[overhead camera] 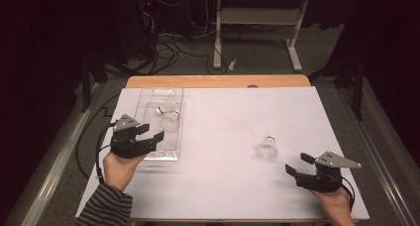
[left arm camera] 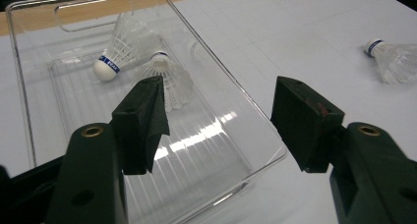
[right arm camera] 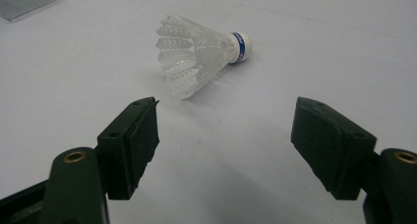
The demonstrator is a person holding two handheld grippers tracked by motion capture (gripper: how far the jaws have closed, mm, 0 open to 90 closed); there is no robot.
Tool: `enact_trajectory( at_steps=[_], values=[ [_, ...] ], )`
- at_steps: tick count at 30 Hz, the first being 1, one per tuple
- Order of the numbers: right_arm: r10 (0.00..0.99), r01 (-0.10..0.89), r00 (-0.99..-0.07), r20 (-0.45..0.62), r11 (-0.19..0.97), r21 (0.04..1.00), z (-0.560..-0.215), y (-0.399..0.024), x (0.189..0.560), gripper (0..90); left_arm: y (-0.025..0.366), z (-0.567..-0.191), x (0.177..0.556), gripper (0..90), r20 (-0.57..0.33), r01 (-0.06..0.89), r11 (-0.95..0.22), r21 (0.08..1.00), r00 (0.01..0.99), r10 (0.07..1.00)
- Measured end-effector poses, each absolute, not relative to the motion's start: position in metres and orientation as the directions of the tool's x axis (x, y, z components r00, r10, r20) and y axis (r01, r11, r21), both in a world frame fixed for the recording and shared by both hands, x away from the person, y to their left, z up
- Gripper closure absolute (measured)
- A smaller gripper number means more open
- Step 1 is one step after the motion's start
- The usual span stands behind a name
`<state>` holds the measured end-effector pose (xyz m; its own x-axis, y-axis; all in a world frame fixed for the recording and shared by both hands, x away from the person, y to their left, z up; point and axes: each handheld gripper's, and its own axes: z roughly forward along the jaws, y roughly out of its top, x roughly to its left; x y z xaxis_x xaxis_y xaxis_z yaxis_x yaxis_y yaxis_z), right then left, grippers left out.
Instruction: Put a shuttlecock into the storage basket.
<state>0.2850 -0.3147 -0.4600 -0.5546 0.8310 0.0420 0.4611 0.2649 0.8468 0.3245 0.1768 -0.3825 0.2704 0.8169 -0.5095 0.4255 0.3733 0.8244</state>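
A clear plastic tray (overhead camera: 148, 154) lies at the left of the white sheet and holds two white shuttlecocks, one (overhead camera: 168, 107) behind the other (overhead camera: 170, 121). My left gripper (overhead camera: 151, 132) hovers open over the tray's near end. In the left gripper view its own gripper (left arm camera: 219, 101) has wide jaws over the tray floor (left arm camera: 196, 150), with both shuttlecocks (left arm camera: 115, 52) (left arm camera: 169, 79) ahead. A third shuttlecock (overhead camera: 267, 147) lies on the sheet at the right. My right gripper (overhead camera: 297, 164) is open a little short of it. The right gripper view has that shuttlecock (right arm camera: 196, 57) on its side beyond the gripper (right arm camera: 226, 108).
The white sheet (overhead camera: 223, 117) covers a wooden table whose far edge (overhead camera: 218, 81) shows. Behind it stand white desk legs (overhead camera: 217, 32) and cables on the floor. The loose shuttlecock (left arm camera: 393, 62) appears at the right of the left gripper view.
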Motion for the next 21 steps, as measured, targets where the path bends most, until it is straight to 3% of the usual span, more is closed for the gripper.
enact_trajectory(
  at_steps=[21],
  values=[
    [0.833,0.46,-0.552,0.042,0.262,0.848,-0.46,-0.315,0.285,27.0,0.176,-0.389,0.306,37.7,-0.507,0.414,0.369,0.832,0.298,0.809]
  ],
)
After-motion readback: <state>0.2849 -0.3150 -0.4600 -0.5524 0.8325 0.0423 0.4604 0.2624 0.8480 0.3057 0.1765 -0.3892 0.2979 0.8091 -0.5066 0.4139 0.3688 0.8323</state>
